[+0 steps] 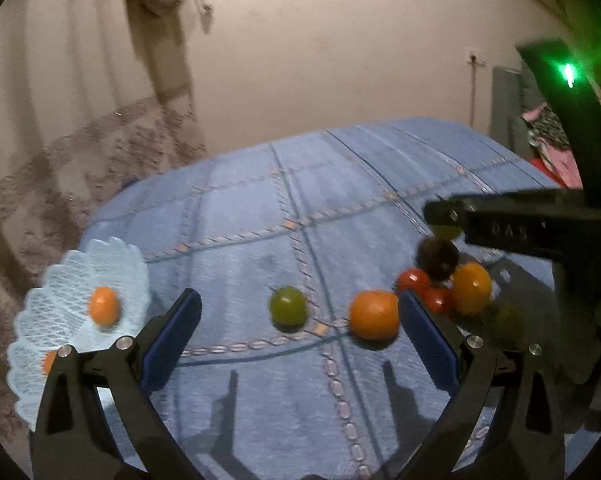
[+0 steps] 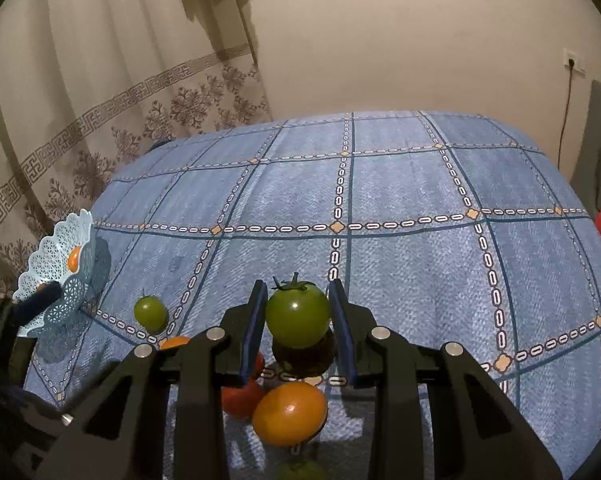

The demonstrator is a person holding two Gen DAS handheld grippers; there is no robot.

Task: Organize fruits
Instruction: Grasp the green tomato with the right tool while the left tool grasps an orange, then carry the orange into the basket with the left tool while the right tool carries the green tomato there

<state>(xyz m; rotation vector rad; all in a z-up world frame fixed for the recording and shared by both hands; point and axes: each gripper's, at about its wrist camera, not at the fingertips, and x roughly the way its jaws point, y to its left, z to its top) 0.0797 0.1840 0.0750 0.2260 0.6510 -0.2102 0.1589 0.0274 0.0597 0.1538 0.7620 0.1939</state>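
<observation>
Right gripper [image 2: 298, 326] is holding a green tomato [image 2: 298, 316] between its blue fingers [image 2: 254, 328], both pads touching the fruit's sides. The tomato is sitting out near the fingertips, above a dark round fruit [image 2: 304, 356] directly beneath it. Its stem is pointing up and a little away from the camera; the body is close to round, so there is hardly any long axis, only the stem-to-base line running crosswise to the fingers.

Left gripper [image 1: 300, 316] is standing wide open and empty, with a smaller green tomato [image 1: 287, 307] and an orange fruit [image 1: 374, 314] lying between its fingers on the blue checked cloth [image 1: 260, 208]. The orange one is just beside the right-hand finger.

Risks, as I judge them:
- Grip is shallow and the skin is smooth; a quick swing could be rolling the tomato out past the fingertips.
- Squeezing harder could be bruising it.
- The pile under the right fingers, an orange tomato [image 2: 290, 414] and red tomatoes [image 2: 240, 398], is sitting close; brushing it could be scattering fruit across the cloth.
- The pale blue lattice basket [image 2: 56, 280] is far off to the left of the fingers and looks tilted; it might be tipping on a careless drop.
</observation>
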